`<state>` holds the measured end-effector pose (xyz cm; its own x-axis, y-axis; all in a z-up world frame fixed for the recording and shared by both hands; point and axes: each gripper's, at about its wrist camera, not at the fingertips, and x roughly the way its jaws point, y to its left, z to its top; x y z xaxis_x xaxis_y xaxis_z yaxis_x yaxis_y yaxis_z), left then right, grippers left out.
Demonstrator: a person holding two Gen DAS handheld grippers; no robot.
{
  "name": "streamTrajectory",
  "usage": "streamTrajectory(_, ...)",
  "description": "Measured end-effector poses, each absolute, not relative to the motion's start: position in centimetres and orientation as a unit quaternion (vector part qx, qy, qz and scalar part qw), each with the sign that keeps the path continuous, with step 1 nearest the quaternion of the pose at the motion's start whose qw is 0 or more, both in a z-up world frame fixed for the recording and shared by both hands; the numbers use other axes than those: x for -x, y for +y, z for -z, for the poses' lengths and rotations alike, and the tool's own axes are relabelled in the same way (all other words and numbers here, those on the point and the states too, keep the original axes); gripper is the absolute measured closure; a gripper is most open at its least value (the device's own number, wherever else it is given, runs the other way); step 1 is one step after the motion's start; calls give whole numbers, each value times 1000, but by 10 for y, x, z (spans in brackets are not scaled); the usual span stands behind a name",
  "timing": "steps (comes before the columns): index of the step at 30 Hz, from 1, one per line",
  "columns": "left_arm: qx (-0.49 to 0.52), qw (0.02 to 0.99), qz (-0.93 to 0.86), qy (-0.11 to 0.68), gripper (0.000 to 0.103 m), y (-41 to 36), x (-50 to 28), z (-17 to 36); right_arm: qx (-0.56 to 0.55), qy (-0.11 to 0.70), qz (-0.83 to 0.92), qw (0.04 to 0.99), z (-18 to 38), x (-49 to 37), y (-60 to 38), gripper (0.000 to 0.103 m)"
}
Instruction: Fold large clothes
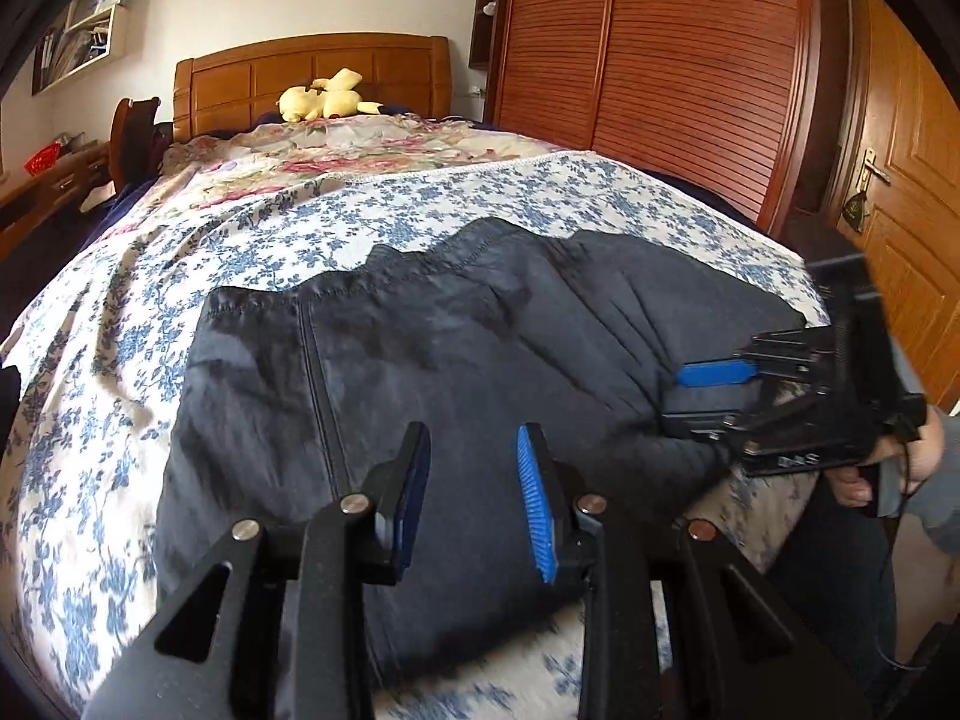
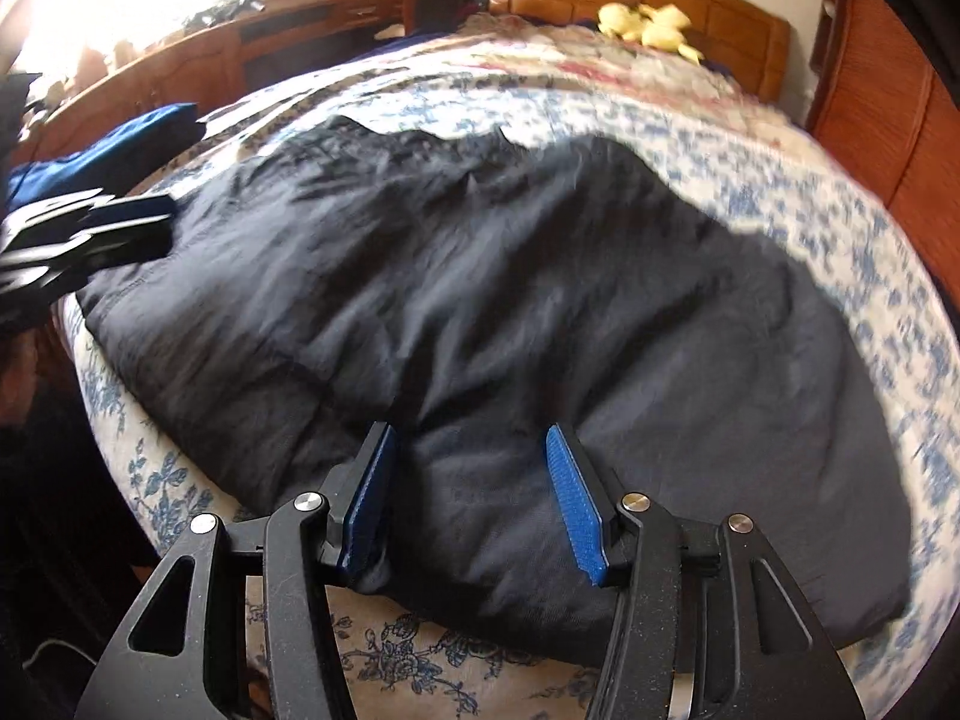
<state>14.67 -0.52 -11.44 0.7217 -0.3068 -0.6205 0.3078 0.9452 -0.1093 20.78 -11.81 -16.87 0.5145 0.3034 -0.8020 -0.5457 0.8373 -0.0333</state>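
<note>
Right gripper, jaws parted and empty, hovers over the dark jacket's near hem at lower centre; left gripper, likewise empty, hangs alongside.

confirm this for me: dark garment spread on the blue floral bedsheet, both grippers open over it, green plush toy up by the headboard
Not quite: the plush toy is yellow, not green, as the left wrist view shows. The dark garment on the blue floral bedsheet and the open left gripper and right gripper are right.

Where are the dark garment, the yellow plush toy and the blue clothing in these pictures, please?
dark garment (image 2: 480, 312): right wrist view, its creased middle.
yellow plush toy (image 1: 324, 97): left wrist view, its body.
blue clothing (image 2: 114, 150): right wrist view, its top fold.
</note>
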Motion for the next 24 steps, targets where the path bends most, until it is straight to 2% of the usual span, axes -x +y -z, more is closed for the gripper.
streamTrajectory(10,-15,925,186,330,75,-33,-140,103,143,416,-239,866,146,-195,-133,50)
streamTrajectory(24,-23,913,214,346,75,-78,-149,110,106,393,-125,905,111,-197,-246,47)
